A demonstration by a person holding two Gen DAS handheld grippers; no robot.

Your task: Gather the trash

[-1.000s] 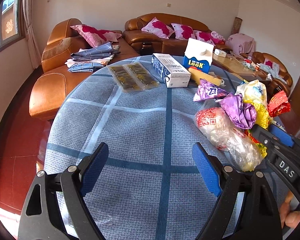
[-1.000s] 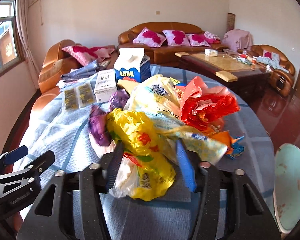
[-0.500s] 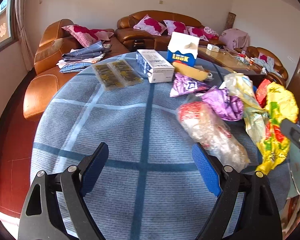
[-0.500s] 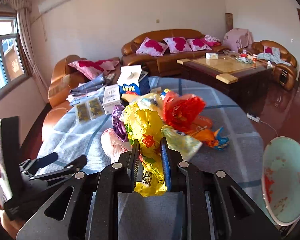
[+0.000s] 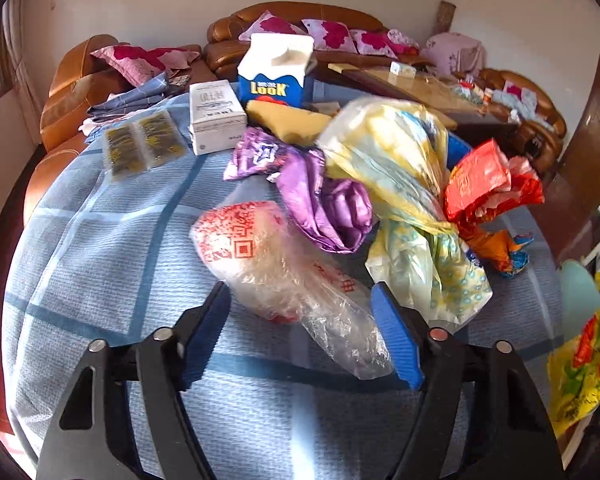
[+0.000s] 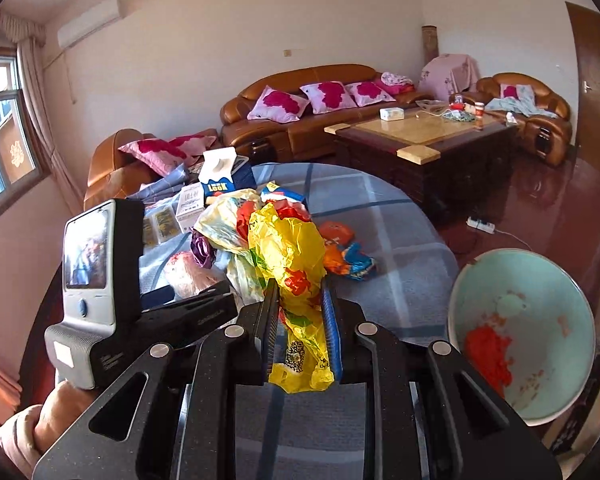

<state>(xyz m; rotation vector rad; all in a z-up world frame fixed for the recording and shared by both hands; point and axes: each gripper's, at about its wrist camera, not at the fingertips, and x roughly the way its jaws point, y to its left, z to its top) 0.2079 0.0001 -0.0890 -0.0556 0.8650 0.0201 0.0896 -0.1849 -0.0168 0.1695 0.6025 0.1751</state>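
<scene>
The right gripper (image 6: 300,320) is clamped on a yellow plastic bag (image 6: 288,252), fingers narrow, with the bag pinched between the pads and lifted off the table (image 6: 400,280). A pale green bin (image 6: 520,336) stands just beside the table on the right; it already holds something red at the bottom, and appears to be the destination for the trash.

The left gripper (image 5: 300,328) is closing around a clear plastic bag with red print (image 5: 276,264). The bag lies on the table between the fingers, but the pads do not yet press on it.

Progress assessment: early stage. One item is in hand but not yet deposited, and one is about to be grasped. Still on the table:
- a purple wrapper (image 5: 324,200), touching the clear bag;
- a pale yellow bag (image 5: 400,168), in the middle of the pile;
- a red wrapper (image 5: 488,184) and an orange wrapper (image 5: 500,248), on the far right;
- a milk carton (image 5: 276,72), a white box (image 5: 216,116) and flat packets (image 5: 144,146) toward the back. Whether these count as trash cannot be told.
</scene>
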